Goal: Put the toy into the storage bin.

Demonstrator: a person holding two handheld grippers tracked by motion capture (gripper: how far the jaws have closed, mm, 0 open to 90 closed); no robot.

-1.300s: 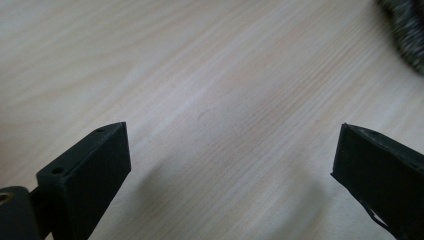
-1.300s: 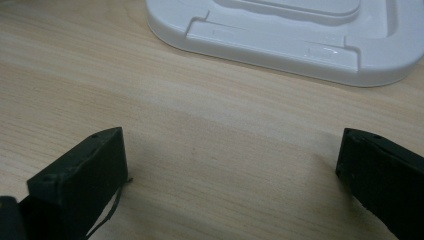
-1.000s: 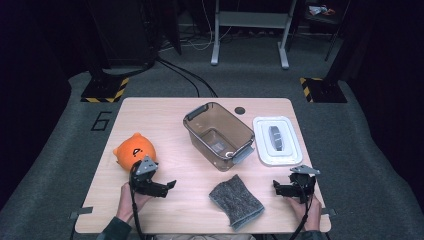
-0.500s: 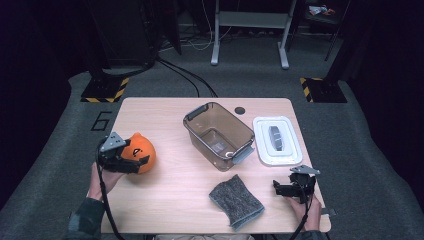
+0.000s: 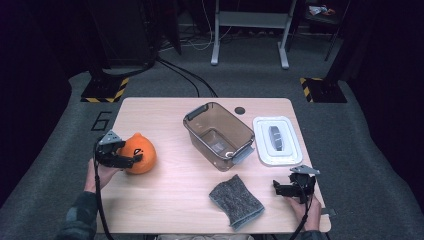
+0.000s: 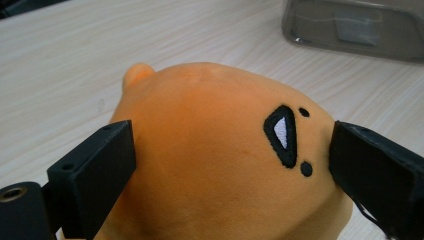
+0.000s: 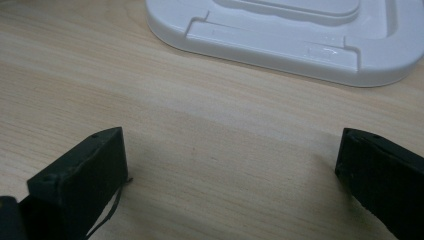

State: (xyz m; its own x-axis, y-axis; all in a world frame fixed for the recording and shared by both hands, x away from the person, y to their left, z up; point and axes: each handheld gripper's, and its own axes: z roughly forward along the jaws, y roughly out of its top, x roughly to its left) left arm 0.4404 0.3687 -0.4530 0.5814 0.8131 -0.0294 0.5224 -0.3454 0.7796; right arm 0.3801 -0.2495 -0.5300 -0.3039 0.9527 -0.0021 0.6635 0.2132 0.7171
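The left gripper's (image 5: 131, 159) fingers (image 6: 95, 170) are spread around the orange plush toy (image 6: 220, 165), one on each flank; whether they touch it is hard to tell. The toy sits near the tabletop's (image 5: 170, 200) left edge. The right gripper's (image 5: 278, 188) fingers (image 7: 80, 175) are spread apart over bare wood, near the white lid (image 7: 300, 30).

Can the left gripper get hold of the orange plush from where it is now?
Probably yes. The left gripper has its jaws spread either side of the orange plush, with nothing between them and the toy. Whether the jaws touch its sides yet I cannot tell.
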